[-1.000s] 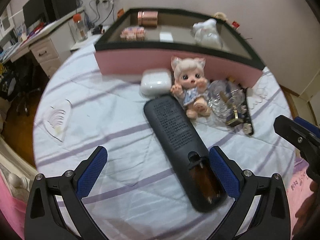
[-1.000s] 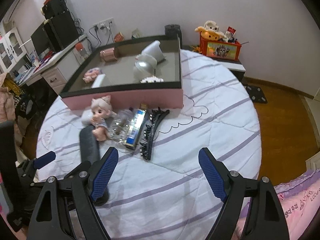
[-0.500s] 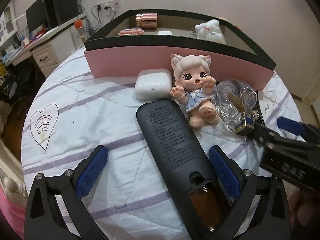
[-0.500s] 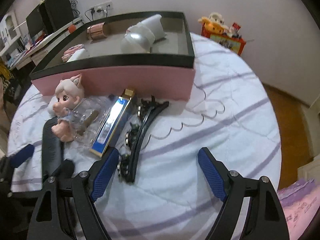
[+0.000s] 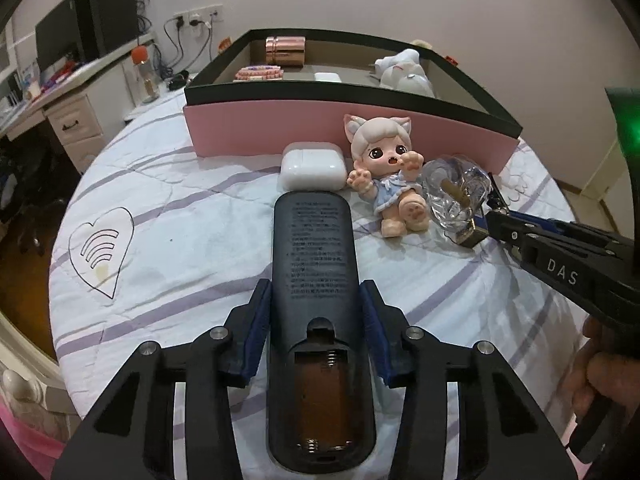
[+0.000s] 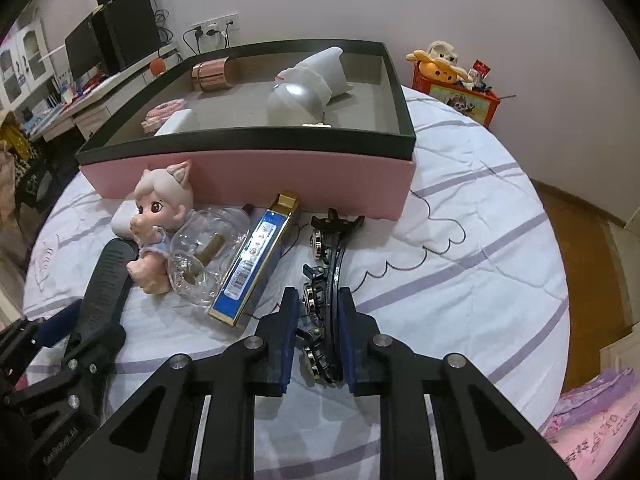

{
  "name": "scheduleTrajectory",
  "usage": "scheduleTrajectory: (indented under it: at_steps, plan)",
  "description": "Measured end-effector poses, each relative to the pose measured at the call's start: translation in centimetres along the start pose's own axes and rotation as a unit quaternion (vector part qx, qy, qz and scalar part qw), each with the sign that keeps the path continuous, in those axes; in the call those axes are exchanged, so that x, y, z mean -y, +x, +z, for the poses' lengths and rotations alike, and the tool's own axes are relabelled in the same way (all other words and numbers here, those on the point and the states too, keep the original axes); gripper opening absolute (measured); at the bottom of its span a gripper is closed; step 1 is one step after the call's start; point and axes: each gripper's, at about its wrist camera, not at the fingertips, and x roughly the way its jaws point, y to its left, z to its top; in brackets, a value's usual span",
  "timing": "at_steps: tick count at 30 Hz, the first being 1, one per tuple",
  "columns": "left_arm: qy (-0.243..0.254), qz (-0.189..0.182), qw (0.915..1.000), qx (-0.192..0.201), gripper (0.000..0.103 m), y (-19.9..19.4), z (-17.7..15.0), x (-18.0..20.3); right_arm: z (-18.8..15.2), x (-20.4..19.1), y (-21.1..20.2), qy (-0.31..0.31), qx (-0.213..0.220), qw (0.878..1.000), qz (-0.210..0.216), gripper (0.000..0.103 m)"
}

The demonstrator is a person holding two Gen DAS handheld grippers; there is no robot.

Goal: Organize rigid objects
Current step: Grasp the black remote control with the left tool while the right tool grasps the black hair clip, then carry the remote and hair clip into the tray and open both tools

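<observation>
On the quilted bed (image 5: 168, 200), nearest the cameras, a dark remote (image 5: 314, 264) lies face down with its battery bay open; beyond it sit a white earbud case (image 5: 312, 166), a cat-eared doll (image 5: 386, 172), a clear bottle (image 6: 208, 256) and a blue-gold box (image 6: 256, 268), all crowding the pink box (image 6: 256, 176). Having just closed, the left gripper (image 5: 316, 300) clamps the remote, and the right gripper (image 6: 318, 312) pinches a black hair clip (image 6: 330, 264).

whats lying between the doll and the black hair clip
A clear glass bottle and a blue-and-gold box lie side by side between the doll and hair clip, shown in the right wrist view.
</observation>
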Motion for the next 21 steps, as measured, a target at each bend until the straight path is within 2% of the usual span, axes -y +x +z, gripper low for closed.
scheduleTrajectory:
  at_steps: [8, 14, 21]
  plan:
    - [-0.006, -0.015, 0.9999, -0.003, 0.044, -1.1, 0.3, -0.8, -0.6, 1.1, -1.7, 0.025, 0.001, 0.999, 0.022, 0.019]
    - [-0.007, -0.018, 0.9997, 0.013, 0.044, -3.2, 1.0, -1.6, -0.4, 1.3, -3.7, 0.035, 0.014, 0.999, 0.039, 0.019]
    - [-0.004, -0.021, 0.9989, 0.042, 0.044, -6.5, 4.0, -2.8, 1.7, 0.5, -6.9, 0.026, 0.047, 0.997, 0.062, 0.019]
